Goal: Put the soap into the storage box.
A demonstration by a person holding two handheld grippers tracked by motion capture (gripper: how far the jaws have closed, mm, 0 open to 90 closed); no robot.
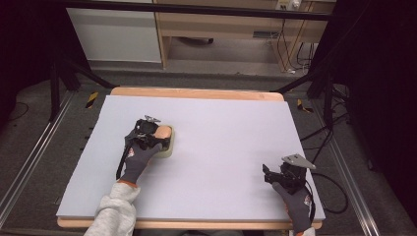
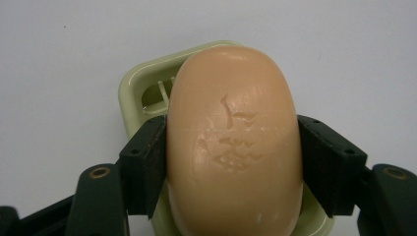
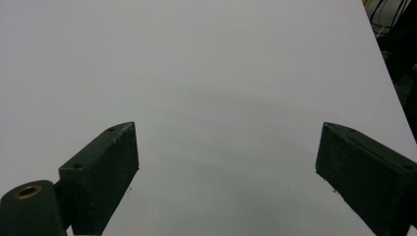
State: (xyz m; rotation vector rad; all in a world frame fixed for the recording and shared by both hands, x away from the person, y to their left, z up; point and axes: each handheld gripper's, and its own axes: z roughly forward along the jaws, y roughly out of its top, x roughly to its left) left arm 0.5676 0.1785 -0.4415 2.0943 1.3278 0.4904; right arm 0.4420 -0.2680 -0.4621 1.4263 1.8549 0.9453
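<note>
Between the left gripper's [image 2: 231, 162] fingers [image 2: 147, 162], clamped on its sides, sits a smooth peach oval soap bar [image 2: 235, 142] over a pale-green dish [image 2: 142, 91], left of counter [image 1: 221, 128] centre. Right gripper [image 3: 226, 177] fingers gape near the right corner.

High view: overhead light falling evenly on bench [image 1: 221, 128], pale surface reading bright, room edges dropping into near black. Slight softness overall, low resolution. Left gripper view: soap [image 2: 235, 142] lighting up warm, soft sheen on top, no hard glare; close range blurring lower edge, dish [image 2: 142, 83] rim staying fairly sharp. Right gripper view: bench dimming toward bottom, faint shadow pooling between tongs [image 3: 226, 162]; vignetting darkening corners, tongs slightly out of focus.
</note>
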